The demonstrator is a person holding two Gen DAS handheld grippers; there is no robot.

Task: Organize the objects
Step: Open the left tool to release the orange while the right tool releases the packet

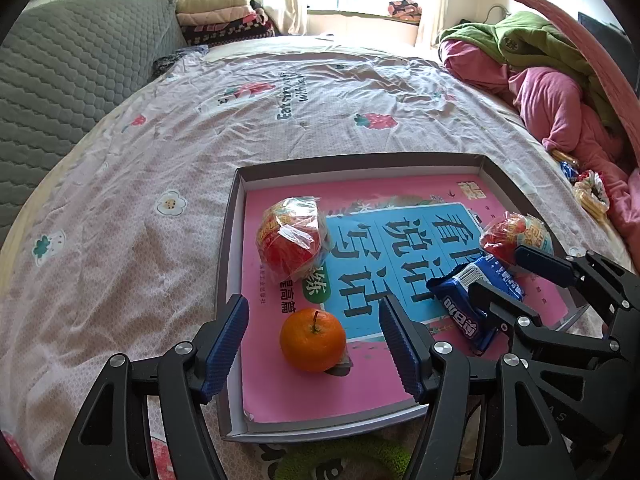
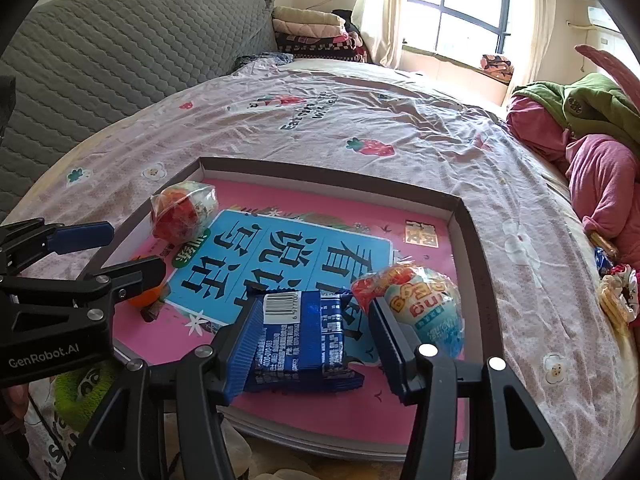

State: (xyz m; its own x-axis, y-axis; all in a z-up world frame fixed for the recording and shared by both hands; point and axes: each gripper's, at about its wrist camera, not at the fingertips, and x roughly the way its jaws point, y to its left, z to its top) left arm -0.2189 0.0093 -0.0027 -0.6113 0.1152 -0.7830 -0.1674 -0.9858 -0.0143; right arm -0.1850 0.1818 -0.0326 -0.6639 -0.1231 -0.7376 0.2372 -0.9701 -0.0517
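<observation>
Your left hand-held gripper (image 1: 314, 344) is released, its blue-padded jaws spread wide on either side of the orange (image 1: 312, 339), which sits on the pink book cover (image 1: 280, 384) inside the shallow grey box lid (image 1: 228, 248) on the bed (image 1: 160, 152); neither pad touches the fruit. Your right hand-held gripper (image 2: 310, 344) is also released, jaws apart around the blue snack packet (image 2: 304, 340), which lies flat on the book near the lid's front edge. The left pad sits against the packet's edge, and the right one stands clear of it. Just beside that right jaw lies a wrapped red-and-blue snack (image 2: 416, 300), and a second wrapped red snack (image 1: 292, 236) rests toward the lid's far left corner. A heap of pink and green clothes (image 1: 552, 92) lies well apart at the bed's right side.
</observation>
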